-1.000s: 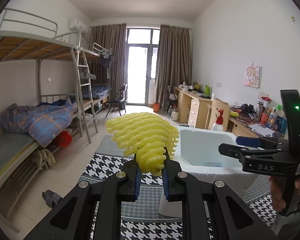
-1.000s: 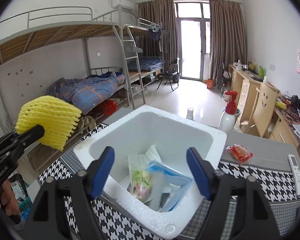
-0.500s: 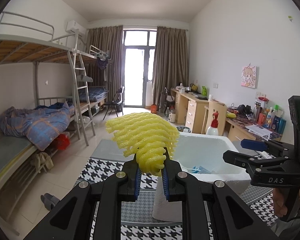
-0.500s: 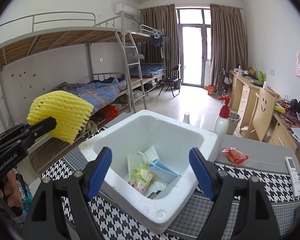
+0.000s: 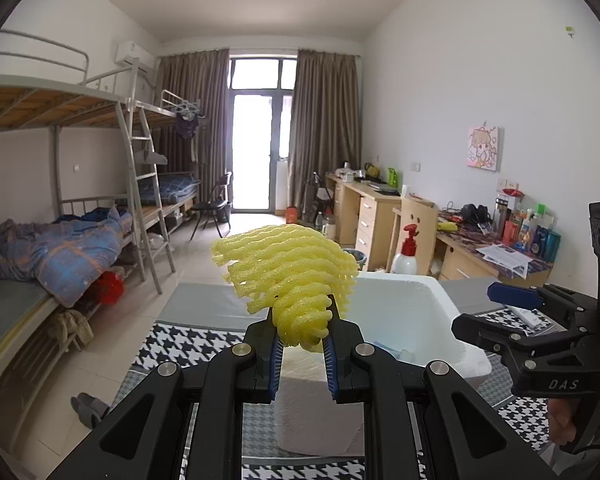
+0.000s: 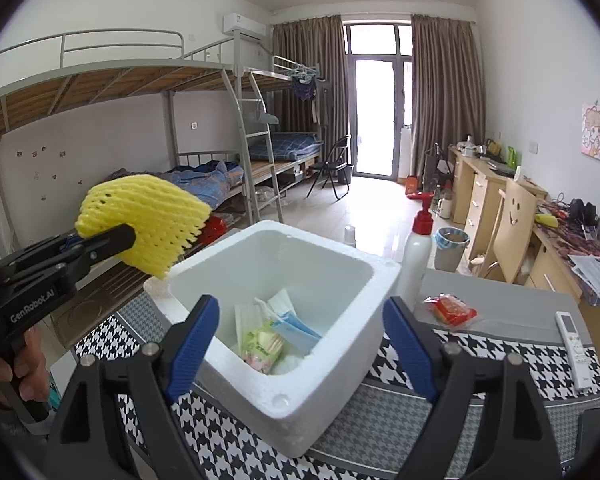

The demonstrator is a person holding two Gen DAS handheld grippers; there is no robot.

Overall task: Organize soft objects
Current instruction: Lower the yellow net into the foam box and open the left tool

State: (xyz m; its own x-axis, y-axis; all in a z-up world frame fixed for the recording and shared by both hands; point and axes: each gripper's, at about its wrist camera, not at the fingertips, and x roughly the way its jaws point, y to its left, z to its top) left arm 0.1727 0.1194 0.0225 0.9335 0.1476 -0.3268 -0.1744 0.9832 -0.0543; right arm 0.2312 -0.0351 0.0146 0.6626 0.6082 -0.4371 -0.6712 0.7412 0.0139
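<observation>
A yellow foam fruit net (image 5: 288,268) is pinched at its lower end by my left gripper (image 5: 300,344), which is shut on it. In the right wrist view the net (image 6: 148,220) hangs in the air just outside the left rim of the white foam box (image 6: 332,384), held by the left gripper (image 6: 116,236). The box holds blue face masks (image 6: 296,330) and a green and pink packet (image 6: 262,346). My right gripper (image 6: 300,344) hovers at the box's near side, its jaws opening, with nothing pressed between the pads. It also shows in the left wrist view as the right gripper (image 5: 500,312).
The box stands on a houndstooth-covered table (image 6: 500,360). Behind it is a white pump bottle (image 6: 418,256) with a red top. A red snack packet (image 6: 452,310) and a white remote (image 6: 574,346) lie to the right. Bunk beds line the left wall, desks the right.
The right gripper's jaws have spread wider. In the right wrist view the net and left gripper have shifted right and closer to the box's rim. The net stays pinched.
</observation>
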